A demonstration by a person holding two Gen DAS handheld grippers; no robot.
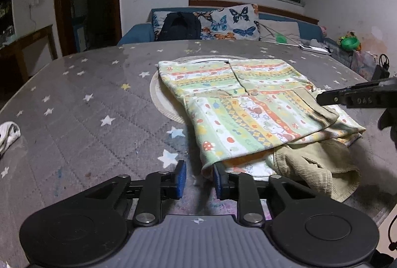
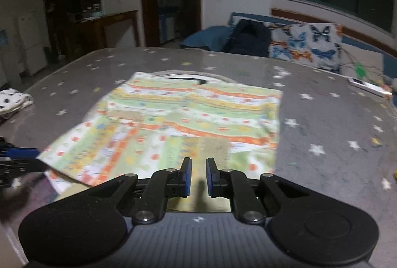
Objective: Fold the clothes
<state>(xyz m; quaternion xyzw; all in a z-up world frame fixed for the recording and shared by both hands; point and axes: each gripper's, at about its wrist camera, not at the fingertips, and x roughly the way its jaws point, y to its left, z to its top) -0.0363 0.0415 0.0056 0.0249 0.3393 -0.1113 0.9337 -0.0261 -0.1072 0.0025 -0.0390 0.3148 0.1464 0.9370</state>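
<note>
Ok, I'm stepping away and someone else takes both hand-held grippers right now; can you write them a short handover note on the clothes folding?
Left hand-held gripper: open, low over the table, with the patterned garment touching one finger at its near corner, not pinched.
Right hand-held gripper: nearly shut above the garment's other side; no grip visible.
Done: one cuffed sleeve lies folded across the front.
Left: the khaki lining sticks out at the near edge; finish folding. A small white cloth lies at the table edge, untouched.
</note>
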